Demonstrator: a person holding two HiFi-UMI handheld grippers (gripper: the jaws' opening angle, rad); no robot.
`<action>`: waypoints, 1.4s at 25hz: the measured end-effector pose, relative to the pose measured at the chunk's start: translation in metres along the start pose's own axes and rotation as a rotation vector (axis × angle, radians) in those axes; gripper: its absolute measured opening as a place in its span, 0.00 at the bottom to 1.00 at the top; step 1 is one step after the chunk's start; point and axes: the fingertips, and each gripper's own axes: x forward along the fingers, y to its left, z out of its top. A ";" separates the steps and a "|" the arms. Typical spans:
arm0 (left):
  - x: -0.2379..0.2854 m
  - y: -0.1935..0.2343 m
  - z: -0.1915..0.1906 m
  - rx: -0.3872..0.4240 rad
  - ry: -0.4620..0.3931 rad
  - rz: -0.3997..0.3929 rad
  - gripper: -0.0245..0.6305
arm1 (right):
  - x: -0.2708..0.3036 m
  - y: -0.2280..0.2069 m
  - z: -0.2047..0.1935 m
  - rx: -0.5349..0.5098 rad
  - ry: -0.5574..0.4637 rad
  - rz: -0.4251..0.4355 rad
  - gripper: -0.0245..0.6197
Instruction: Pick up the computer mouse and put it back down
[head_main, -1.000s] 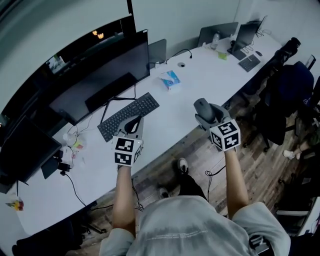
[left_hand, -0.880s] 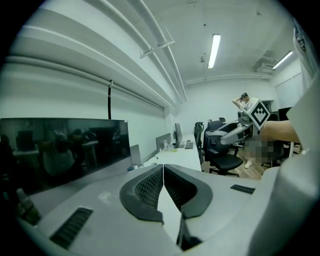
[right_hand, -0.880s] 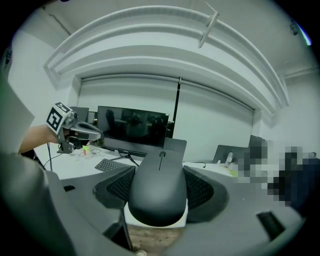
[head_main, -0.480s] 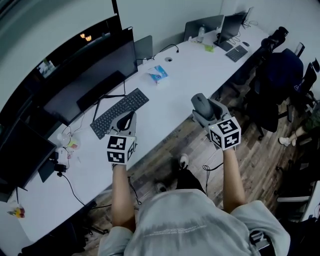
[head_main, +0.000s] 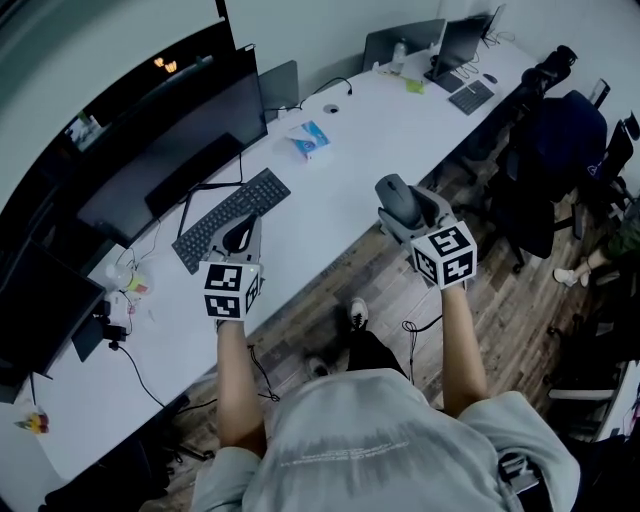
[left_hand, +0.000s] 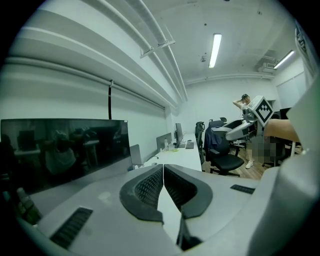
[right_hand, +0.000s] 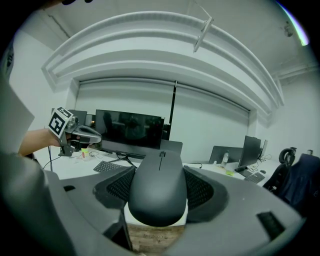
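- A wide dark monitor (head_main: 170, 150) stands along the back of the long white desk (head_main: 340, 205), at the far left.
- A black keyboard (head_main: 265, 195) lies slantwise in front of the monitor.
- The left gripper (head_main: 240, 232) hangs over the keyboard's near edge. Its marker cube (head_main: 230, 290) faces up toward the head camera.
- In the left gripper view, that gripper (left_hand: 163, 172) is clenched. Its two ribbed pads (left_hand: 147, 187) meet along their inner edges with nothing held between them.
- A small blue and white packet (head_main: 309, 138) lies farther back on the desk, well apart from both grippers.
- The right gripper (head_main: 400, 205) is held up near the desk's front edge.
- In the right gripper view, the right gripper (right_hand: 160, 172) is clamped on the black computer mouse (right_hand: 159, 192). The mouse sits between the jaws with its scroll wheel pointing away from the camera.
- In the head view the mouse (head_main: 397, 198) is off the surface in that grip. From this steep angle it is hard to say whether it hangs over the desk or just past the edge.
- Wooden floor (head_main: 500, 300) shows below the right arm.
- A dark office chair (head_main: 560, 135) stands at the far right.
- A second keyboard (head_main: 470, 97) and a screen (head_main: 457, 45) sit at the desk's distant right end.
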 end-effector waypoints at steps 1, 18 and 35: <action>0.003 0.002 -0.002 -0.002 0.005 0.003 0.06 | 0.004 -0.002 0.000 0.000 0.002 0.005 0.50; 0.101 0.054 -0.055 -0.101 0.146 0.081 0.06 | 0.167 -0.055 -0.049 0.020 0.117 0.194 0.50; 0.180 0.101 -0.118 -0.208 0.313 0.220 0.06 | 0.365 -0.031 -0.149 -0.044 0.321 0.542 0.50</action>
